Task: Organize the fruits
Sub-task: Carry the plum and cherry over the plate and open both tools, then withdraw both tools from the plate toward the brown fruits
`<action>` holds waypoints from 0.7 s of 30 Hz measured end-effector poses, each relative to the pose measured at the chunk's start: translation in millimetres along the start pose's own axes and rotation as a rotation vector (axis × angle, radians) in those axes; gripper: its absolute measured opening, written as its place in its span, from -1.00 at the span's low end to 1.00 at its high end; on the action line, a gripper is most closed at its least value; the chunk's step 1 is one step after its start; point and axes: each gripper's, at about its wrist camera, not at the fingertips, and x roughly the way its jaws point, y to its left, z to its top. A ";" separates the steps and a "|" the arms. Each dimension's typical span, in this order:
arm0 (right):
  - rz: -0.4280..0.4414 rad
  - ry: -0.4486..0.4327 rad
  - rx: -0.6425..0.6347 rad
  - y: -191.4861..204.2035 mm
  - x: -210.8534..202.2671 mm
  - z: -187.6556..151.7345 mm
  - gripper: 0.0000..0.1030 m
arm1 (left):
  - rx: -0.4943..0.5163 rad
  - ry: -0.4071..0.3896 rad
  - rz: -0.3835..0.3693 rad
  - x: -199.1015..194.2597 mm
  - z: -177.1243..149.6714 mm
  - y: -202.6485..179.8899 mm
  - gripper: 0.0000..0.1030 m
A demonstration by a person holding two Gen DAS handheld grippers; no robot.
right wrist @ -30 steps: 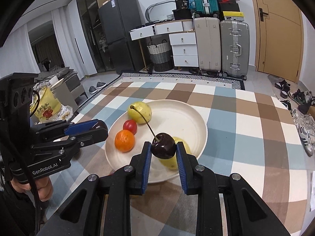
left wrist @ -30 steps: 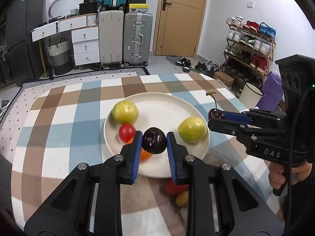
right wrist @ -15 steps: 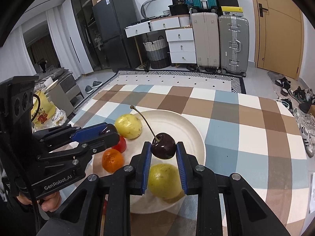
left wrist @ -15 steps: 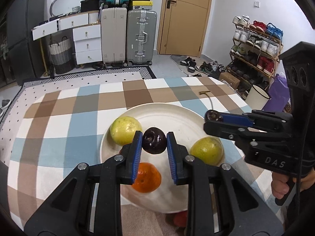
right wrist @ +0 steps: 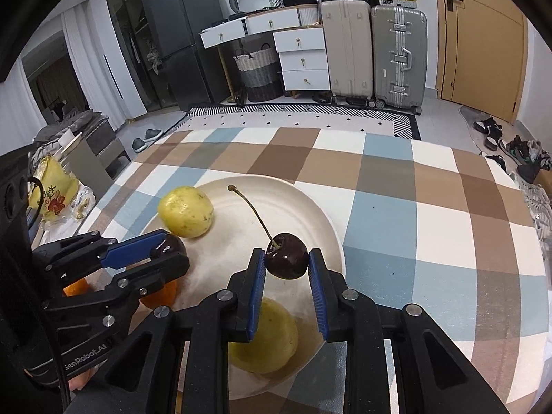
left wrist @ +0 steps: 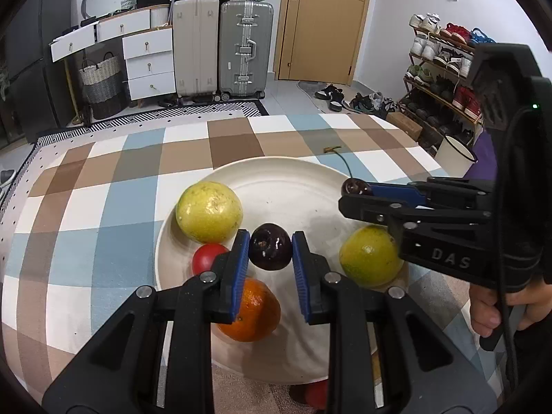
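A checked tablecloth point(left wrist: 103, 186) in brown, blue and white covers the table. Beyond it, against the far wall, two suitcases point(left wrist: 224, 48) stand side by side, with a white chest of drawers point(left wrist: 148, 62) and a woven basket point(left wrist: 101, 86) to their left and a wooden door point(left wrist: 324, 24) to their right. A shoe rack point(left wrist: 441, 69) stands right of the door.

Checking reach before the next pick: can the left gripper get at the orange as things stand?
Probably not yet. The left gripper is shut on a dark cherry, so its jaws are occupied. The orange sits on the plate just below them, with nothing on top; it looks reachable once that cherry is released.
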 end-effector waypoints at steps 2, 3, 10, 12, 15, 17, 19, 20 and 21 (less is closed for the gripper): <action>-0.002 -0.001 0.011 -2.2 4.1 -1.1 -0.51 | 0.002 0.005 0.008 1.7 -0.9 -0.2 -0.57; 0.000 -0.001 0.017 -3.1 5.0 -1.2 -0.51 | 0.004 0.009 0.010 2.5 -1.6 -0.3 -0.57; 0.005 0.003 0.028 -6.8 11.1 -0.3 -0.50 | 0.025 0.024 0.010 6.7 -4.3 -3.2 -0.57; 0.008 0.000 0.028 -6.5 10.6 -1.1 -0.50 | 0.022 0.025 0.012 5.9 -4.1 -2.6 -0.56; 0.006 -0.015 0.033 -7.0 4.9 -3.4 -0.42 | 0.016 0.036 0.010 4.5 -3.0 -0.6 -0.51; 0.005 -0.040 0.039 -8.0 -5.3 -6.1 -0.11 | 0.006 0.036 0.010 0.6 -1.9 1.0 -0.25; 0.009 -0.068 0.033 -7.3 -18.9 -8.8 -0.01 | -0.009 0.024 0.021 -6.6 -1.5 2.5 0.42; 0.005 -0.079 0.027 -6.5 -26.9 -10.4 0.11 | -0.017 0.009 0.040 -12.3 -1.2 3.1 0.56; -0.001 -0.089 0.023 -6.0 -34.4 -12.2 0.39 | -0.024 -0.013 0.049 -19.4 -1.3 3.9 0.68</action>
